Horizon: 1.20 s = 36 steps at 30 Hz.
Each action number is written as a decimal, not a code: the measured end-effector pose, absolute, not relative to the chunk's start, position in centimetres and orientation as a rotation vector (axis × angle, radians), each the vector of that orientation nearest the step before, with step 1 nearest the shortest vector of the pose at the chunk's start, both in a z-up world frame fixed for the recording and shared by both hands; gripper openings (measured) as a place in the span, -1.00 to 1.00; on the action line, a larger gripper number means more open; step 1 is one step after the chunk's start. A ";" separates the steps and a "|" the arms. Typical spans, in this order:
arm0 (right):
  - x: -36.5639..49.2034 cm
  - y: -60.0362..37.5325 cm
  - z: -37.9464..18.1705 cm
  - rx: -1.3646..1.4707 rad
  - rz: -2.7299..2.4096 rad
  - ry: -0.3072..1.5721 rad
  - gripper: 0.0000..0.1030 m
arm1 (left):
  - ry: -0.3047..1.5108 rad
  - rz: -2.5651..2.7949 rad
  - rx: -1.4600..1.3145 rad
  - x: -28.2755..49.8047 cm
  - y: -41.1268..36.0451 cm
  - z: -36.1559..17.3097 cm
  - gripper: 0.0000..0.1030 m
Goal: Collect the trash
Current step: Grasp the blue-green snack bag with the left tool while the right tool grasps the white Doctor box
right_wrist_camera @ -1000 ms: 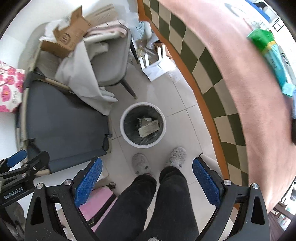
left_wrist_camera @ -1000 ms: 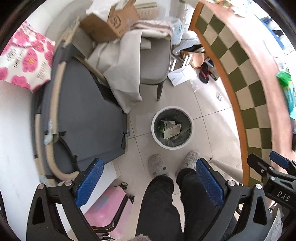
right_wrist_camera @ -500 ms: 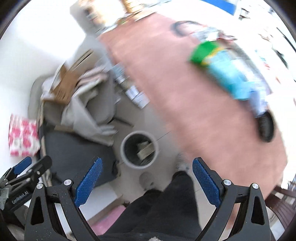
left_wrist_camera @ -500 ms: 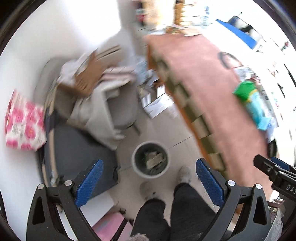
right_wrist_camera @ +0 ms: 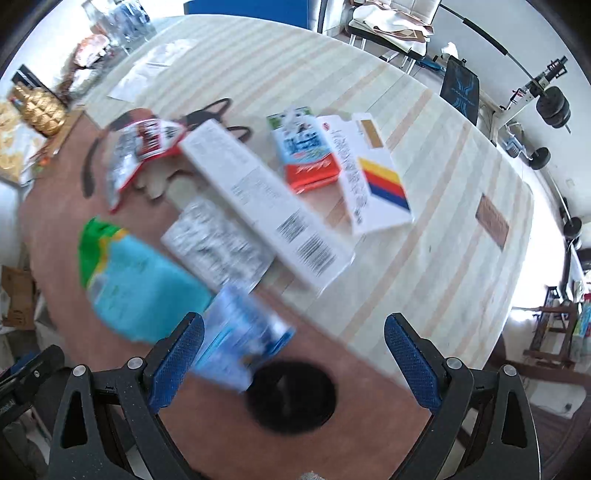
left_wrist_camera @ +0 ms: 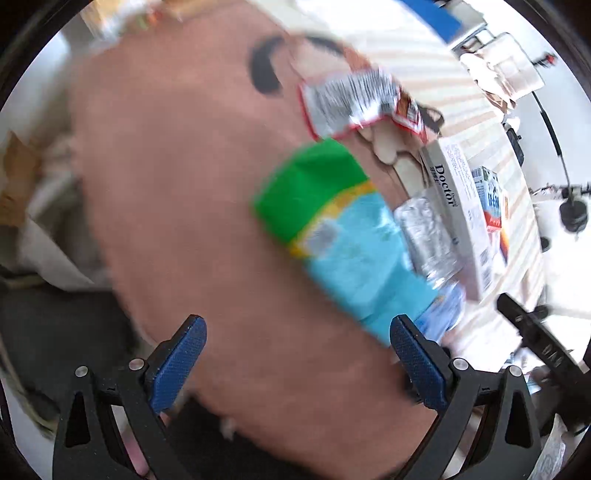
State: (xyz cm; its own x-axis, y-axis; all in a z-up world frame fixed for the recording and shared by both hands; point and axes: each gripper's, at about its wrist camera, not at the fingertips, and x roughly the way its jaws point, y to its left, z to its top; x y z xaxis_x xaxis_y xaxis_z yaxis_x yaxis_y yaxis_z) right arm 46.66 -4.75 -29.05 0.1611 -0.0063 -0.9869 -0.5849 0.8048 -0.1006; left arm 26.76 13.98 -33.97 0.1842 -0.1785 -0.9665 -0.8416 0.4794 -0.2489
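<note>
Trash lies on a table with a pink and striped cloth [right_wrist_camera: 424, 229]. A green and light-blue snack bag [left_wrist_camera: 332, 225] [right_wrist_camera: 136, 284] lies nearest. Beside it are a silver foil wrapper [right_wrist_camera: 218, 247], a long white box [right_wrist_camera: 258, 206] [left_wrist_camera: 458, 206], a red and silver wrapper [right_wrist_camera: 140, 147] [left_wrist_camera: 347, 103], a red and blue carton [right_wrist_camera: 306, 151], a flat white box with coloured stripes [right_wrist_camera: 373, 177] and a blurred blue packet [right_wrist_camera: 243, 339]. My left gripper [left_wrist_camera: 299, 358] is open and empty above the table's near edge. My right gripper [right_wrist_camera: 295, 354] is open and empty over the blue packet.
A black round mark [right_wrist_camera: 291, 395] shows on the pink cloth by the right gripper. Bottles and snack packs [right_wrist_camera: 110, 26] stand at the far left of the table. Chairs and weight equipment [right_wrist_camera: 546, 107] stand beyond the table. The frames are motion-blurred.
Both grippers have swung up from the floor bin by the person's feet to face the tabletop with its trash. Both stay open and empty.
</note>
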 end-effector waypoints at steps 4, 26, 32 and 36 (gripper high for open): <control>50.6 -2.8 -32.4 -0.583 0.457 1.384 0.92 | 1.353 0.593 -1.118 29.6 14.3 -37.5 0.93; 54.2 1.5 -36.5 -0.564 0.583 1.415 0.04 | 1.267 0.625 -0.636 35.1 16.6 -32.0 -0.72; 53.7 0.4 -32.2 -0.488 0.603 1.364 -0.01 | 1.210 0.664 -0.554 32.4 17.2 -28.3 -0.73; 51.7 0.2 -29.2 -0.448 0.625 1.327 -0.02 | 1.170 0.684 -0.532 28.8 17.2 -26.4 -0.73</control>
